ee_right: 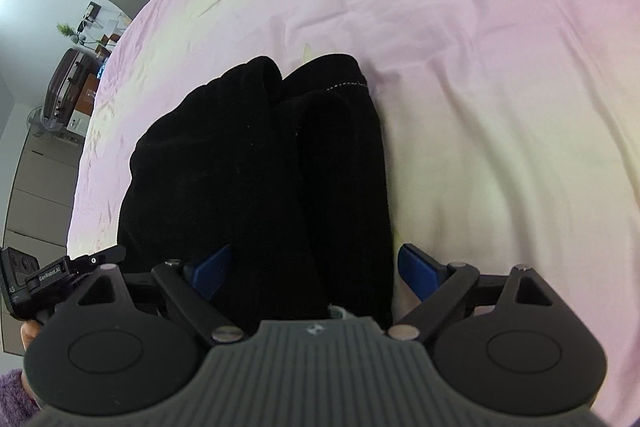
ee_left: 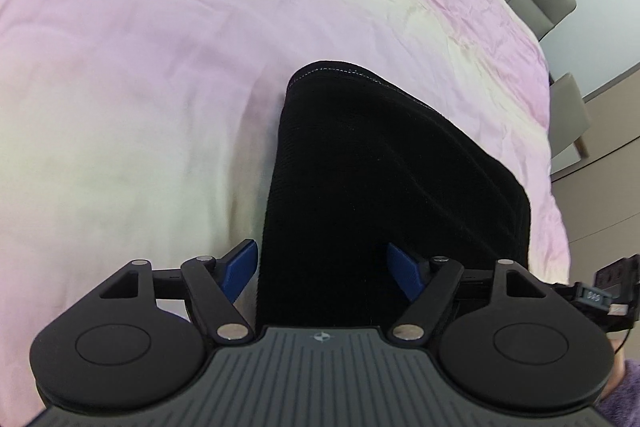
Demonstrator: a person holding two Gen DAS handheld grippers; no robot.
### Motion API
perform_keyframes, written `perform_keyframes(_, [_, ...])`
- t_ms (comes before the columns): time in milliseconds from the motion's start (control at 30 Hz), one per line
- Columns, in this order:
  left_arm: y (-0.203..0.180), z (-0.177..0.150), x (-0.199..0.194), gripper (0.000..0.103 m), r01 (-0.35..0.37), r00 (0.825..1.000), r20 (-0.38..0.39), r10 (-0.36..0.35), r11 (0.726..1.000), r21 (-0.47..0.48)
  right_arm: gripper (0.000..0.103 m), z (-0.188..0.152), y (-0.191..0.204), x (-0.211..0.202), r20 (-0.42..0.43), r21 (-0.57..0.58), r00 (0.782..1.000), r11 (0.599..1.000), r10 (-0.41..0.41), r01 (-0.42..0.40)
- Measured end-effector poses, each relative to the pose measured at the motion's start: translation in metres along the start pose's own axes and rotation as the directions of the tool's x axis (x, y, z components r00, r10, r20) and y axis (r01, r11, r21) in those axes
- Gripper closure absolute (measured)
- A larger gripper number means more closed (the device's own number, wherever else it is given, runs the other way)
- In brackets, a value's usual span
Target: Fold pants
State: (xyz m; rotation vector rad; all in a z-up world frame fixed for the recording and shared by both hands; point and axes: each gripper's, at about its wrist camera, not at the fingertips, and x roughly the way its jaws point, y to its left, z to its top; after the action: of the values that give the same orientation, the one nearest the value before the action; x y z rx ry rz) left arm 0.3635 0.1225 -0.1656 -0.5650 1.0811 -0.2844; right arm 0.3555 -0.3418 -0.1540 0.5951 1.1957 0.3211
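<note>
Between each spread gripper [ee_left: 322, 269] [ee_right: 316, 269] lie black pants [ee_left: 360, 195] [ee_right: 260, 179] (on pink bedding [ee_left: 160, 67])

Pants [ee_left: 360, 187] near end hidden behind gripper bodies, both views; bed [ee_left: 120, 67] cut off by edges.

Our left gripper [ee_left: 322, 267] has blue fingers [ee_left: 239, 269] on black linkage arms pinned with round silver screws, two black discs with raised circles, and a ribbed grey housing marked with a small emblem. Our right gripper [ee_right: 316, 267] is built the same, with a black side-mounted module [ee_right: 24, 281] lettered "GenRobot.AI". Bare skin and a fuzzy purple sleeve [ee_right: 14, 393] show at its lower left edge.
</note>
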Motion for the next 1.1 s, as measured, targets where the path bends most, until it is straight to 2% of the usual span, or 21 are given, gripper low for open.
perform_keyframes(267, [0.015, -0.002, 0.033, 0.017, 0.111, 0.993, -0.029, -0.114, 0.99, -0.083, 0.017, 0.012, -0.011, 0.031, -0.035, 0.02, 0.997, 0.997, 0.071, -0.07])
perform_keyframes(367, [0.007, -0.003, 0.036, 0.022, 0.086, 0.996, -0.02, -0.088, 0.994, -0.061, 0.024, 0.012, -0.007, 0.033, -0.027, 0.006, 0.998, 0.998, 0.06, -0.06])
perform_keyframes(567, [-0.013, -0.003, 0.02, 0.04, 0.03, 0.999, -0.01, -0.03, 1.0, 0.0, 0.041, 0.009, 0.015, 0.017, -0.004, -0.052, 1.0, 0.999, 0.014, -0.014])
perform_keyframes(700, [-0.03, -0.004, 0.002, 0.047, 0.016, 1.0, 0.012, -0.017, 0.999, 0.036, 0.05, 0.007, 0.029, 0.001, 0.028, -0.066, 1.0, 0.998, -0.002, 0.003])
perform_keyframes(800, [-0.046, -0.003, -0.017, 0.048, 0.006, 1.0, 0.02, -0.008, 0.996, 0.085, 0.053, 0.004, 0.044, -0.017, 0.04, -0.083, 0.999, 0.997, 0.001, 0.003])
perform_keyframes(1100, [-0.075, 0.0, -0.115, 0.049, -0.024, 0.996, 0.09, 0.007, 0.981, 0.191, 0.053, -0.022, 0.11, -0.072, 0.079, -0.132, 0.995, 0.99, 0.063, -0.052])
